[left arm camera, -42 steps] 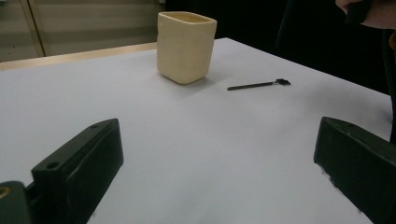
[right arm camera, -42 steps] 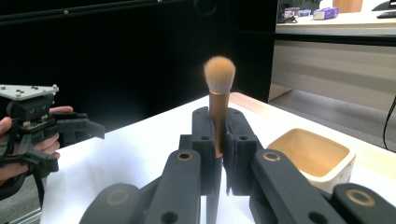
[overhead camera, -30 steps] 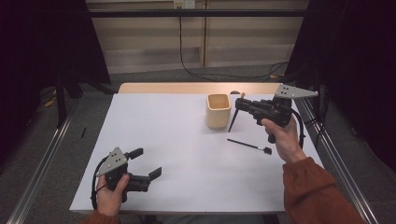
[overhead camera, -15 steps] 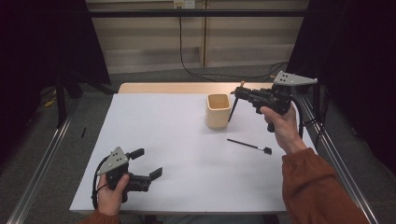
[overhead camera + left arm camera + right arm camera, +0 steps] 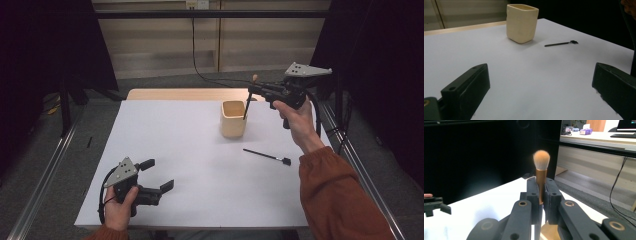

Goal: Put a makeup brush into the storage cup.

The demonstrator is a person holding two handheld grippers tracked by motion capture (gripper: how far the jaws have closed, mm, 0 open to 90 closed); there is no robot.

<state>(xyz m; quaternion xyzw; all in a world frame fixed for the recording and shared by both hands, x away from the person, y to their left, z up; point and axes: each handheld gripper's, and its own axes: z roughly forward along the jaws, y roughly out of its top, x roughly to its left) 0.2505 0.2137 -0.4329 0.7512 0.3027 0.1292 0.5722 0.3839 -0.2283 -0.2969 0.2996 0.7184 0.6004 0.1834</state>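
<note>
Right hand-held gripper clamped on makeup brush, upright above cream cup. Left hand-held gripper spread wide, resting low on counter.

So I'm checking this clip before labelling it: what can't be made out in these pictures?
- Inside of the cup: the high view shows just its rim, the left gripper view its outer wall, so any contents are hidden.
- Lower handle of the makeup brush: in the right gripper view the right tool clamps over it.
- Tip of the thin black brush on the table: too small in the left gripper view.
</note>
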